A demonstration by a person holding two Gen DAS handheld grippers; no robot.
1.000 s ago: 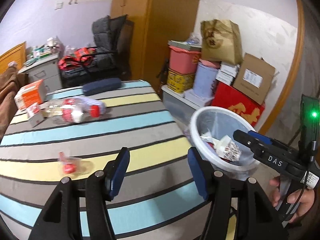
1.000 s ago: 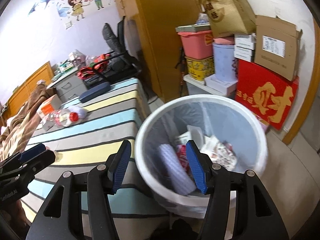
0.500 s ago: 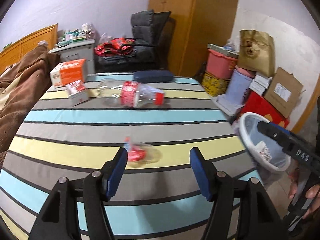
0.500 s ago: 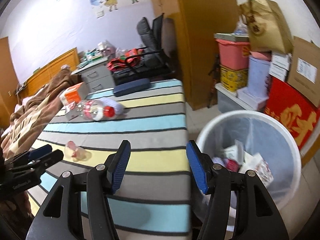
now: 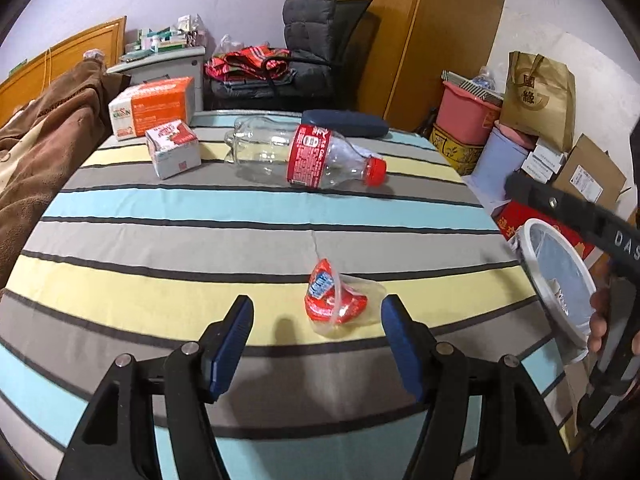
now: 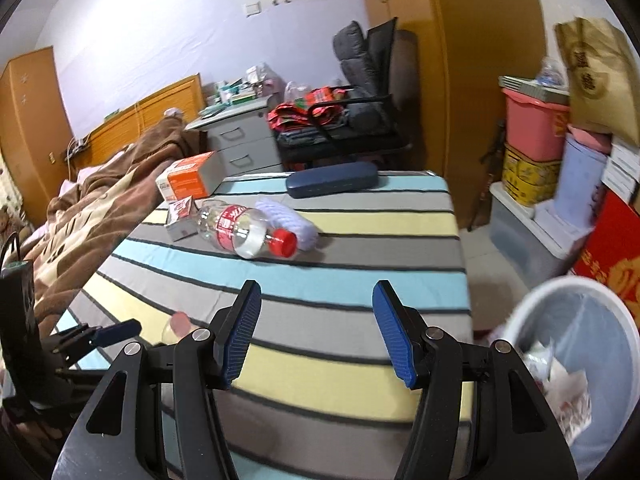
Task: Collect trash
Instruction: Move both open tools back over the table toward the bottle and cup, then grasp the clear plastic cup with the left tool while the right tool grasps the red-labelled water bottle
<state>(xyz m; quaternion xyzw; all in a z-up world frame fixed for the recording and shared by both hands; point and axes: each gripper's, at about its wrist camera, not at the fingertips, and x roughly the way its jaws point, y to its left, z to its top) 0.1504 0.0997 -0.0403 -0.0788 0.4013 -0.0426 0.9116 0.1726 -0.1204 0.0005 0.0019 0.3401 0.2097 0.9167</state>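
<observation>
I'm seeing the left gripper (image 5: 316, 336) opening over the crumpled wrapper (image 5: 336, 300) on the tabletop (image 5: 160, 240) (nothing gripped); the right gripper (image 6: 316, 328) is hanging wide, empty.

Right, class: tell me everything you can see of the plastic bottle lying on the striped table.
The plastic bottle is clear, looks empty, and looks like thin, slightly dented plastic. It has a red screw cap, still on, and a red label with white print around its middle. It lies on its side on the striped tablecloth, near the far end. A small white and red carton lies by its base. In the right wrist view a pale ribbed thing lies just behind it. No claw touches it.
</observation>
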